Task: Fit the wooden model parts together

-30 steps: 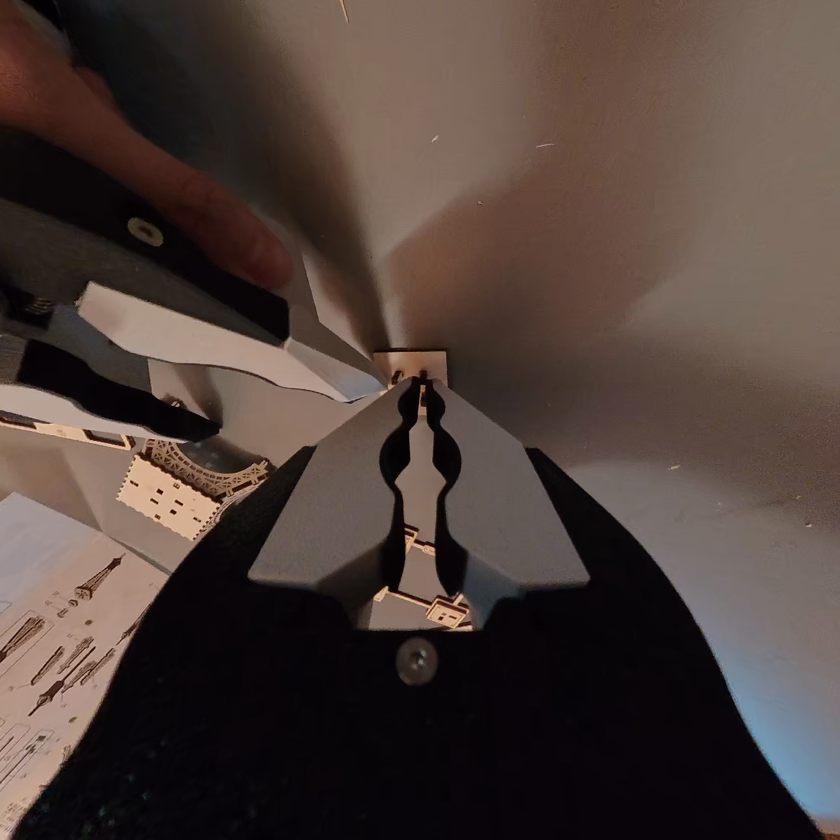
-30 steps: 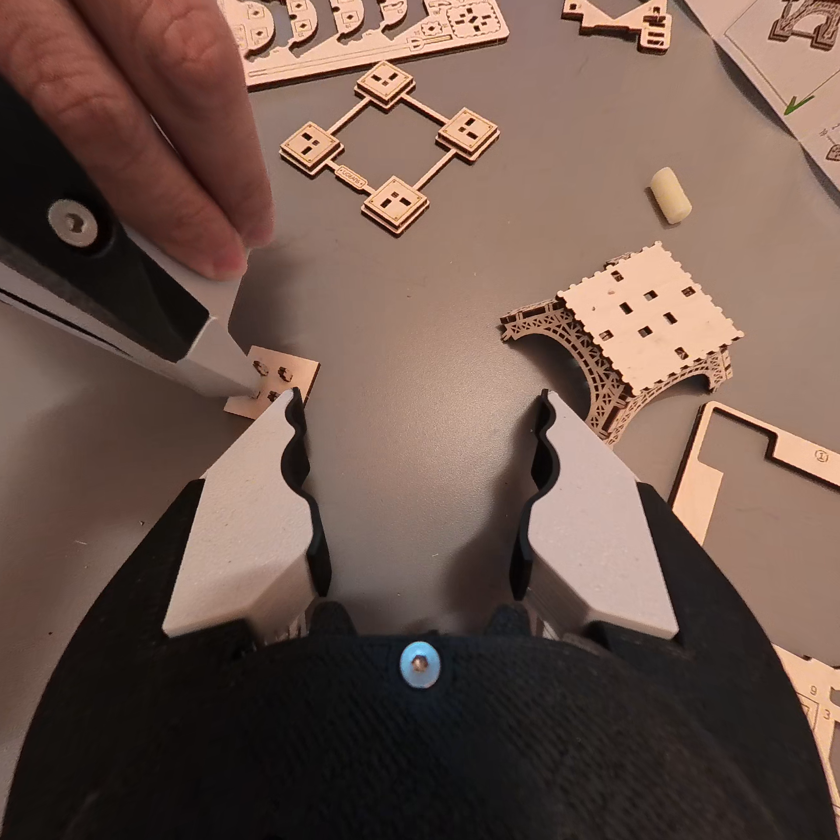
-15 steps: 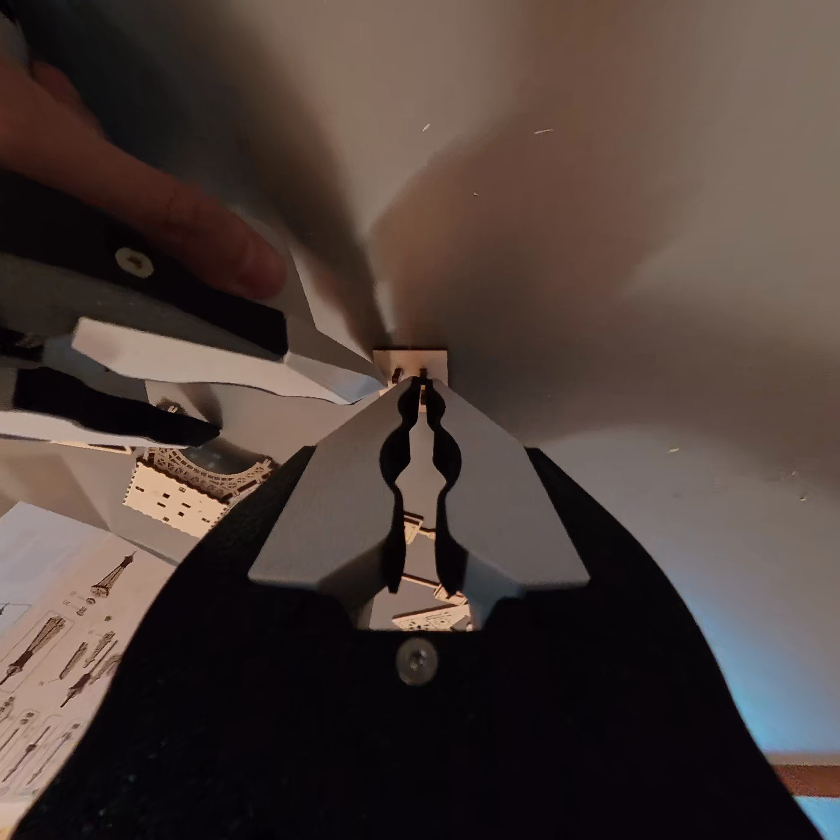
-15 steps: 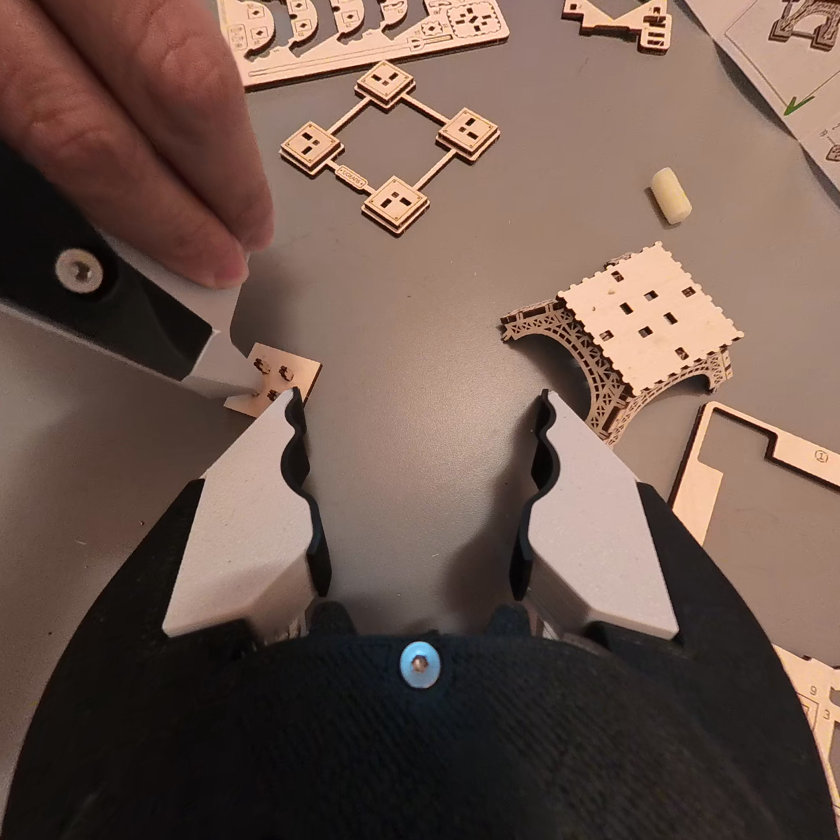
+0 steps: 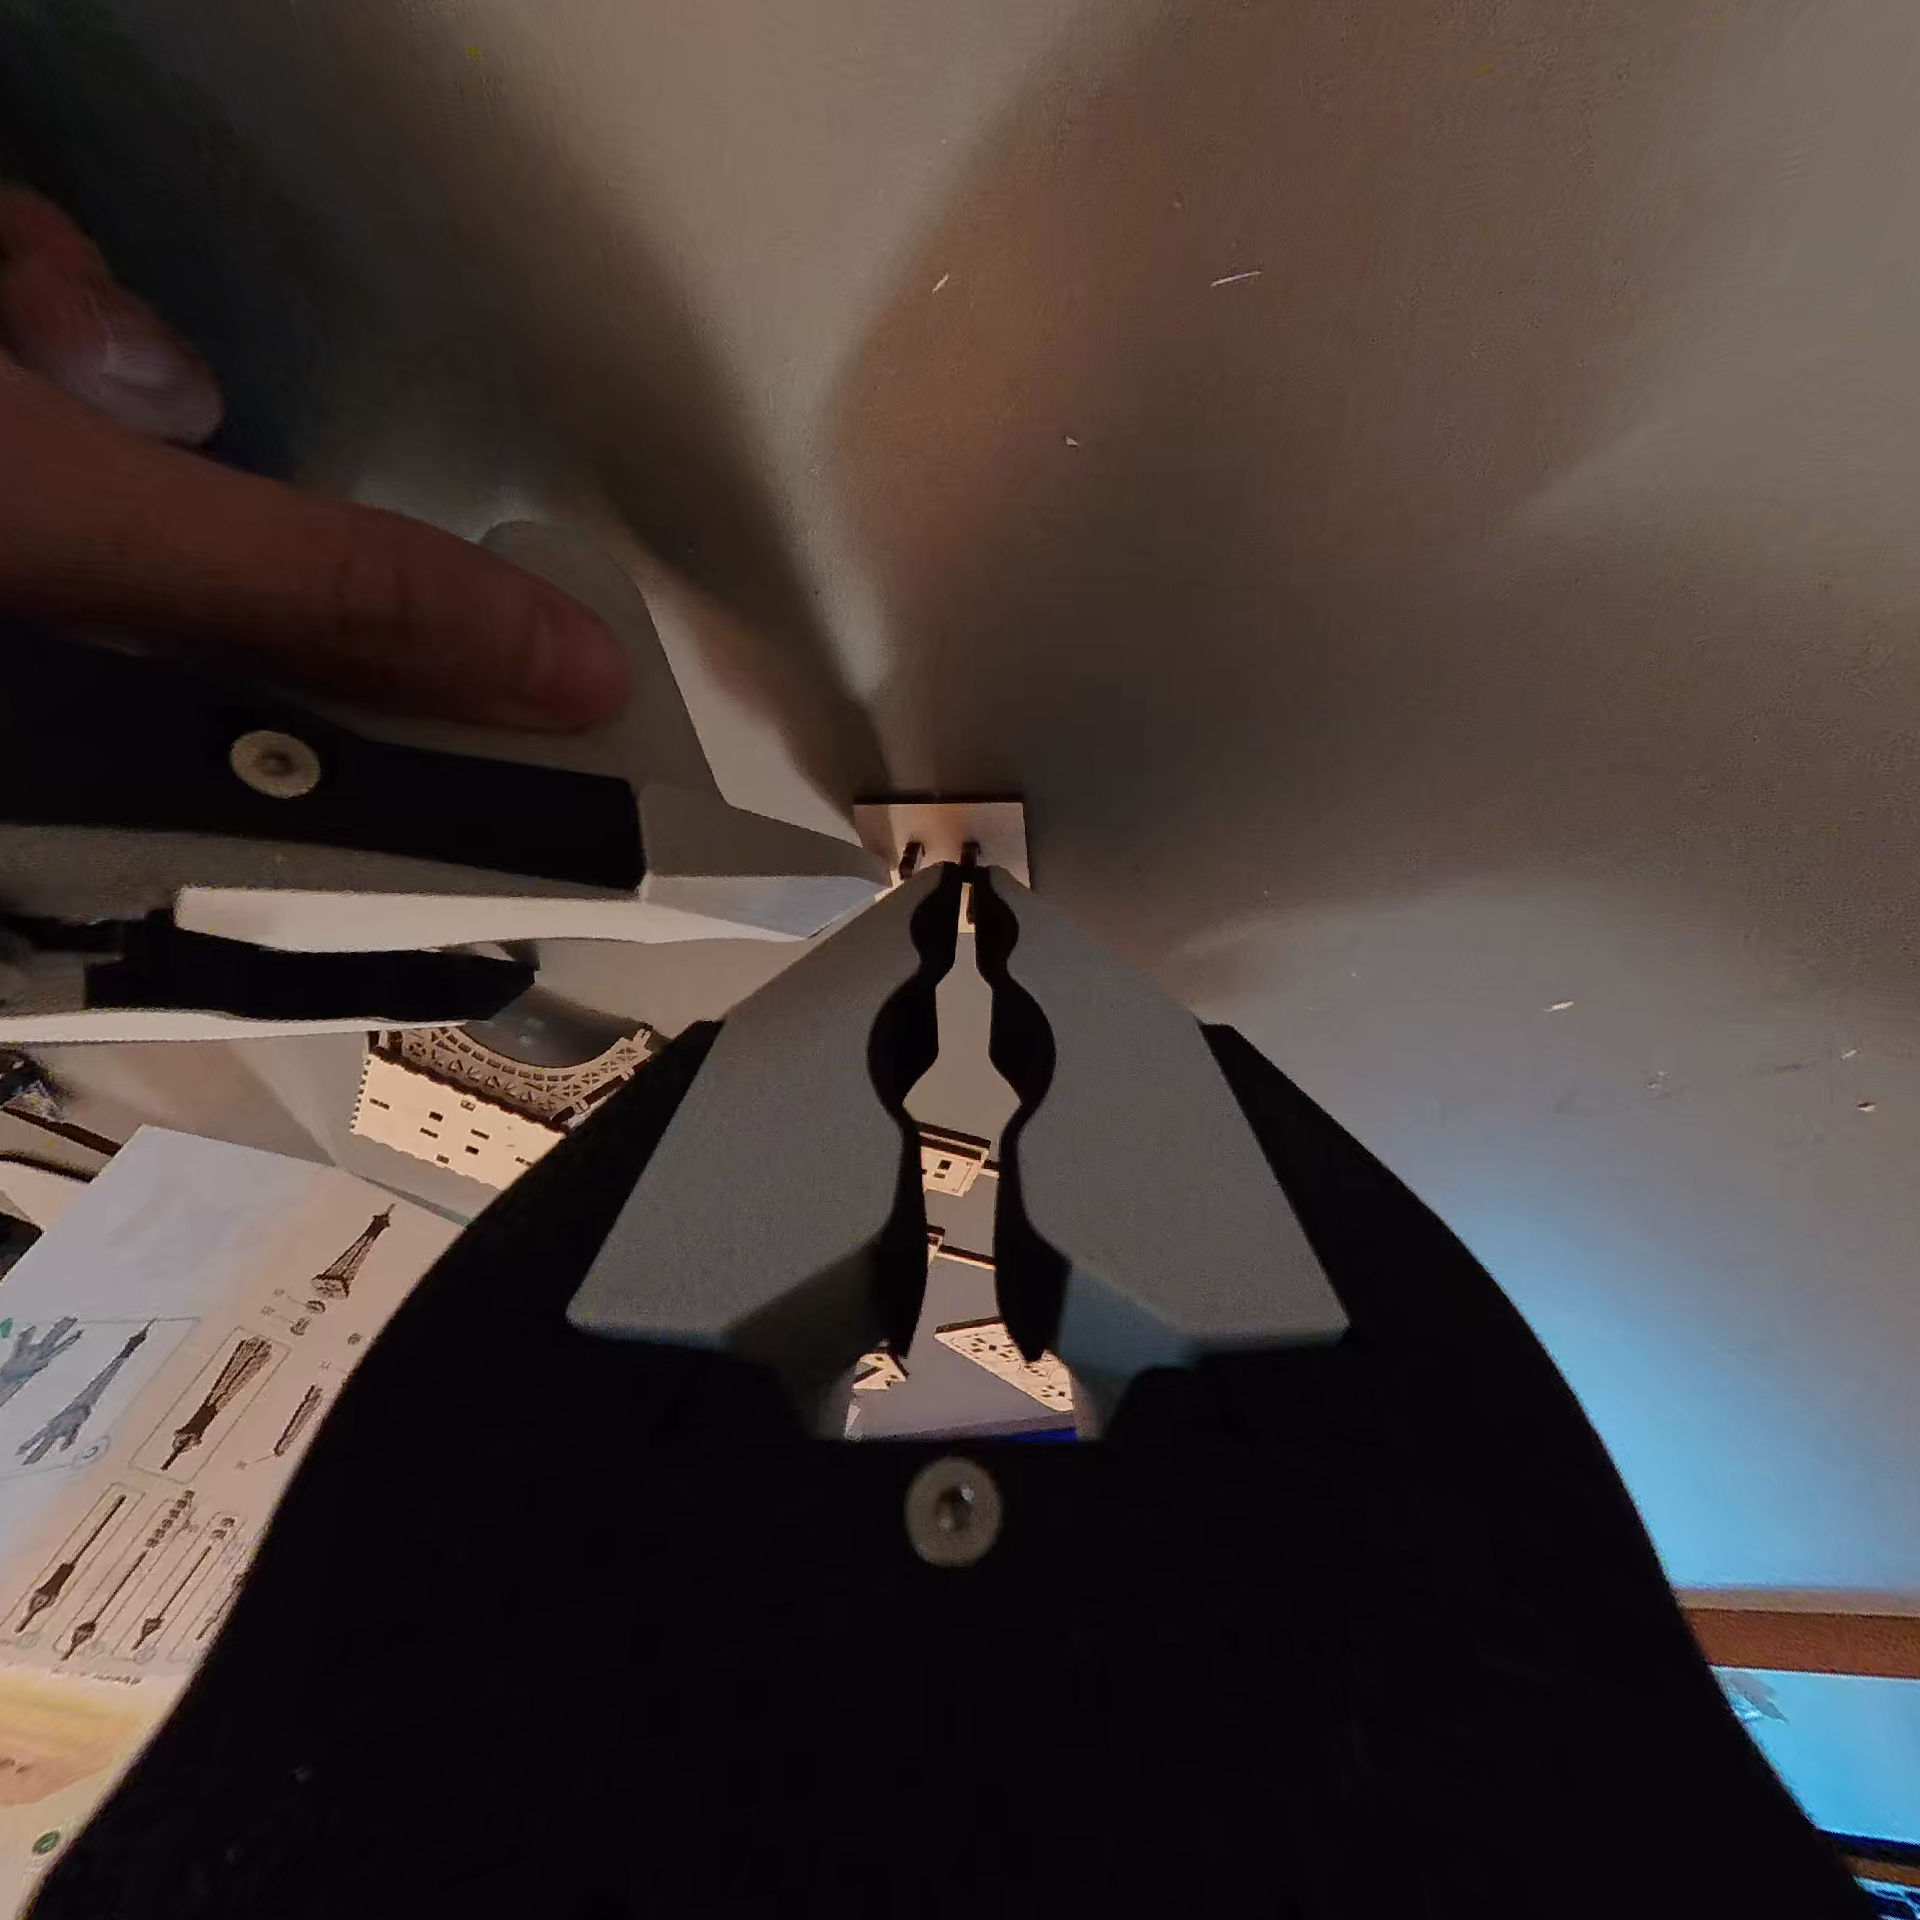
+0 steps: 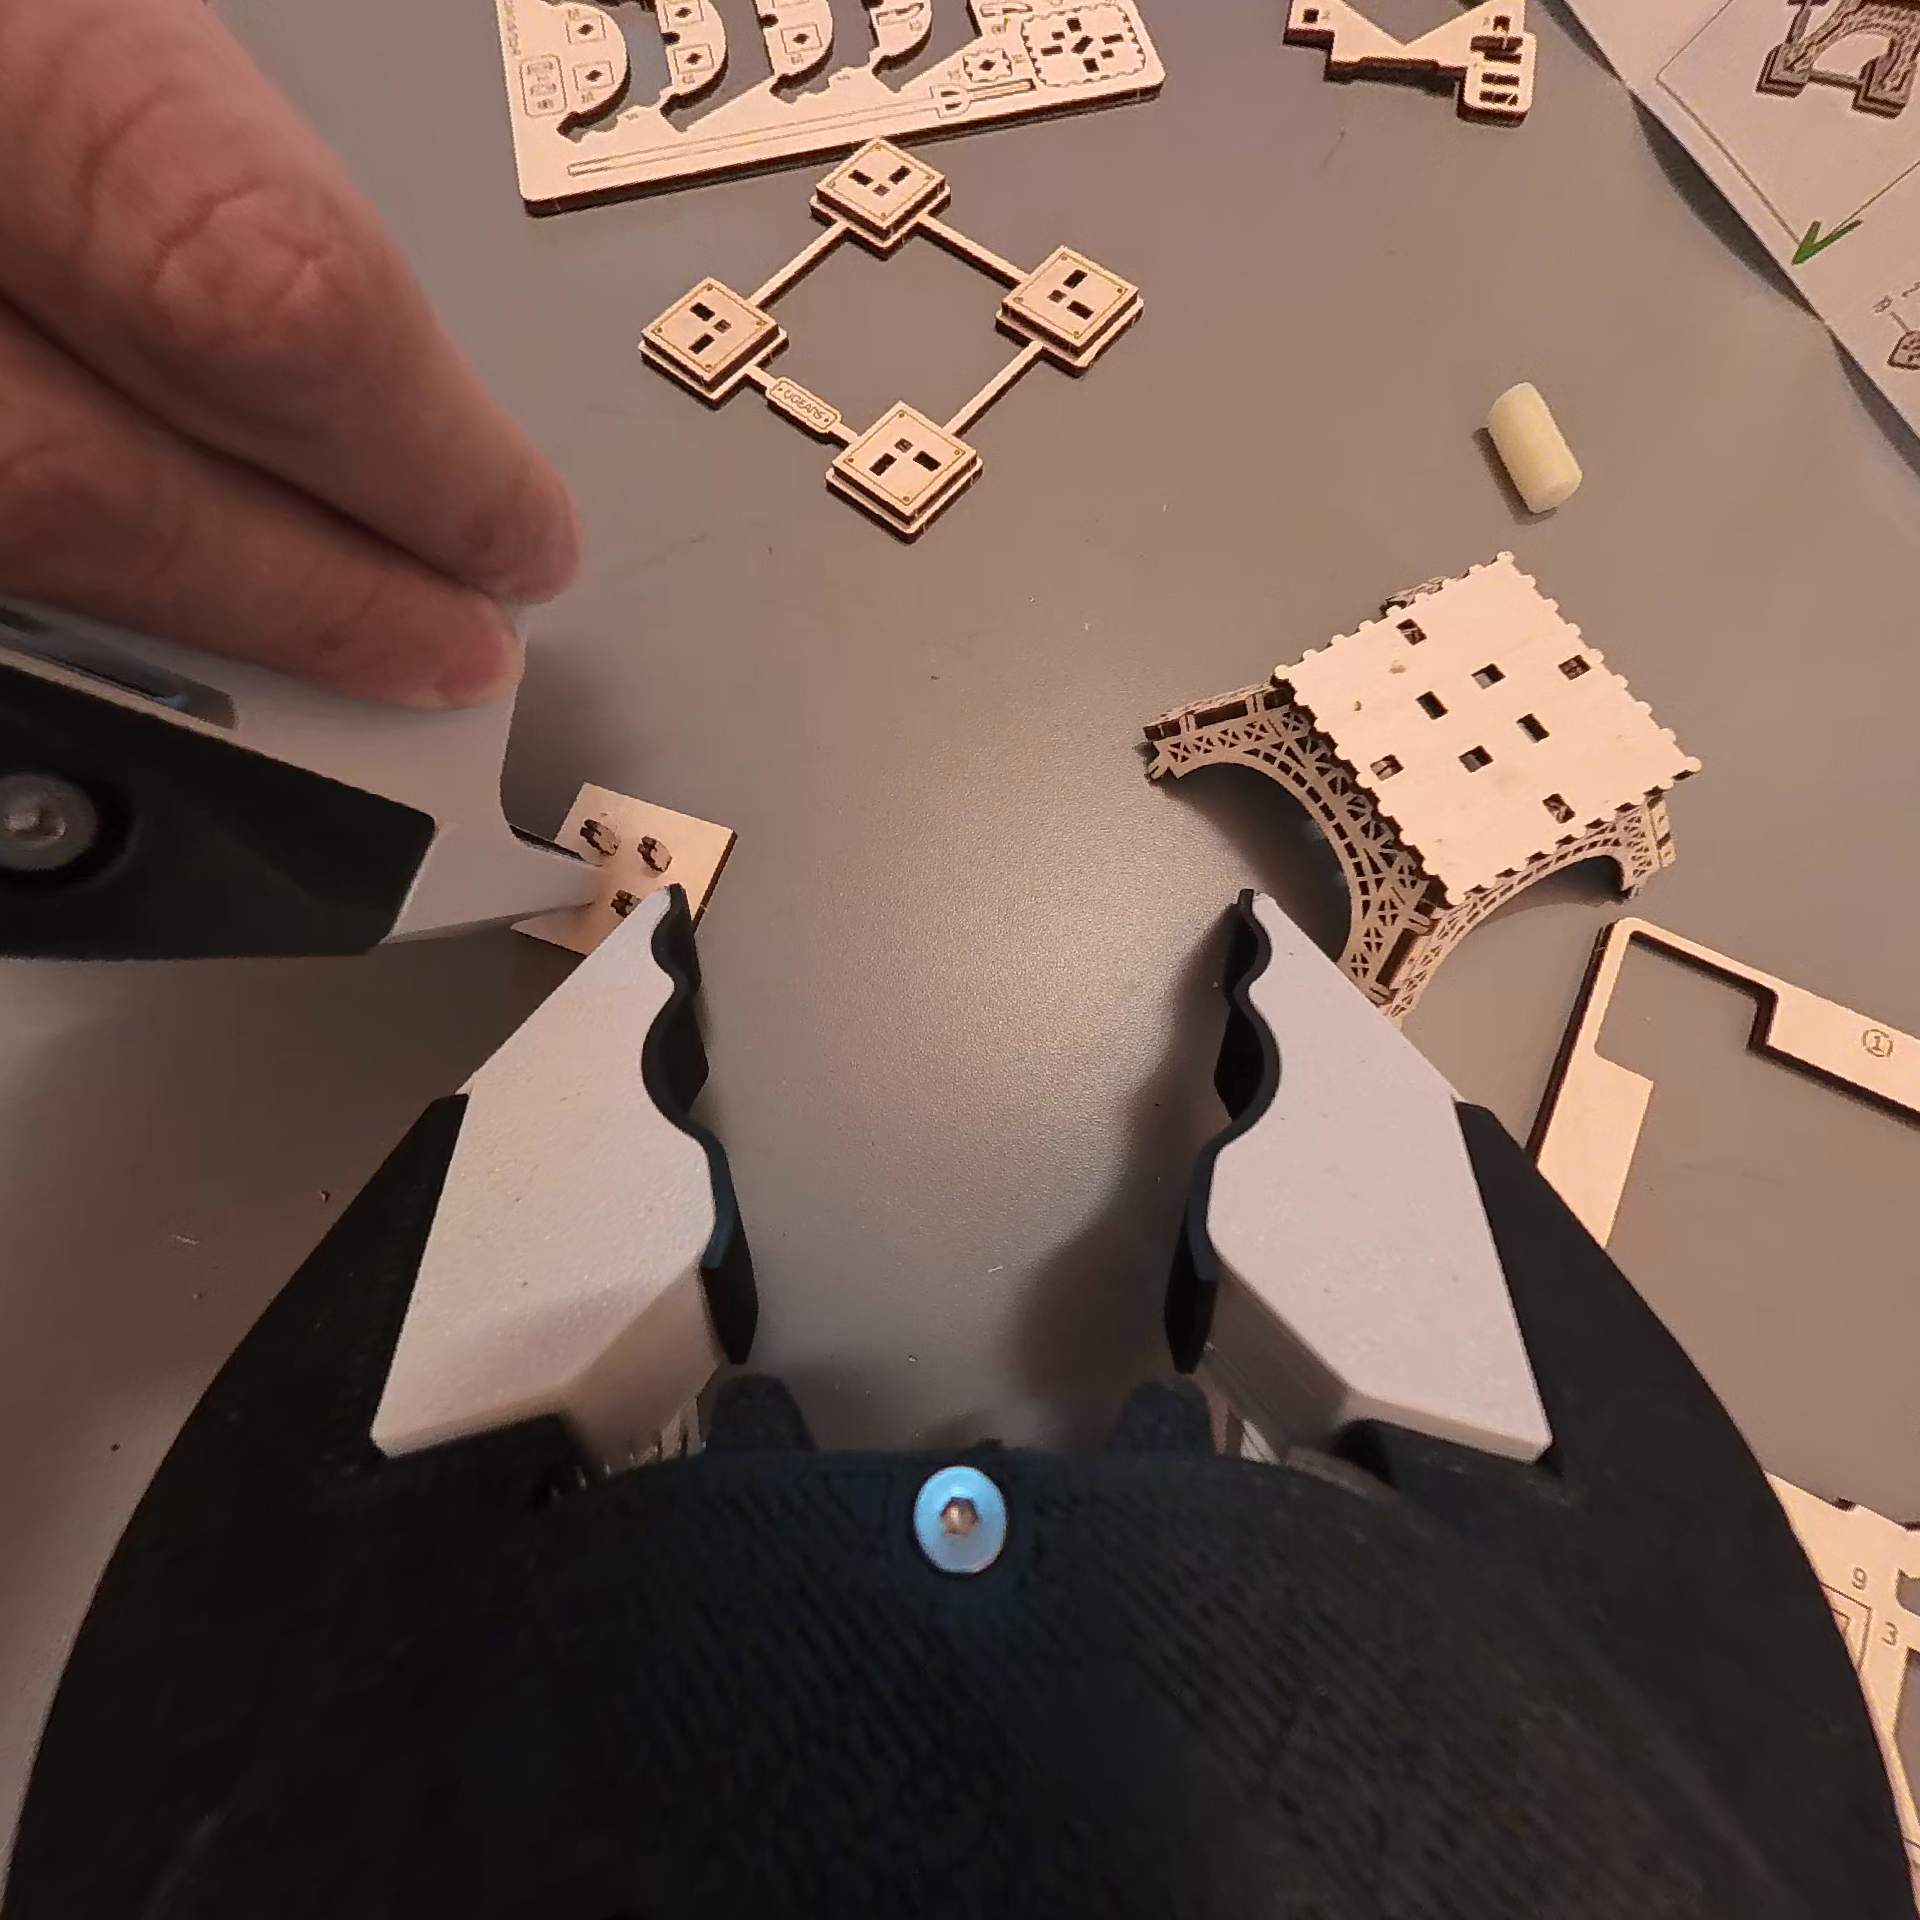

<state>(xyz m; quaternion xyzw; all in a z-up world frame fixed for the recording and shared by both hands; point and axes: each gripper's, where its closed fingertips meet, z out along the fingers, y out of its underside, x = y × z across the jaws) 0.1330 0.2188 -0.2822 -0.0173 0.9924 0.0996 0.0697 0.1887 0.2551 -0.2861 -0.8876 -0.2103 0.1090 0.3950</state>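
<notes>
In your left wrist view, your left gripper (image 5: 961,868) has its grey fingers (image 5: 800,1132) pinched almost together on the small square wooden plate with pegs (image 5: 940,831), which lies on the grey tabletop (image 5: 1351,520) just past the fingertips. Compared with a second ago the grip and the plate's place in this view are unchanged, but the scene behind has swung: the paper instruction sheet with tower drawings (image 5: 156,1403) and the pale wooden arched tower base (image 5: 488,1081) at the near left have shifted, and the person's hand (image 5: 291,592) has come further into the left of the picture. I judge you are tilting or re-angling the gripper around the held plate, not lifting it.

In your right wrist view, your right gripper (image 6: 961,914) hangs with its fingers spread wide and nothing between them, exactly as before. The left gripper at the left edge has dropped lower and flatter, and the plate now shows slightly more of its pegged face. The wooden square frame with four slotted corner blocks (image 6: 894,343), the tower base at the right, the small cream cylinder (image 6: 1532,462) and the laser-cut wooden sheet (image 6: 831,94) at the far side have not moved. So no joining has happened yet; the plate is only being secured for pick-up.
</notes>
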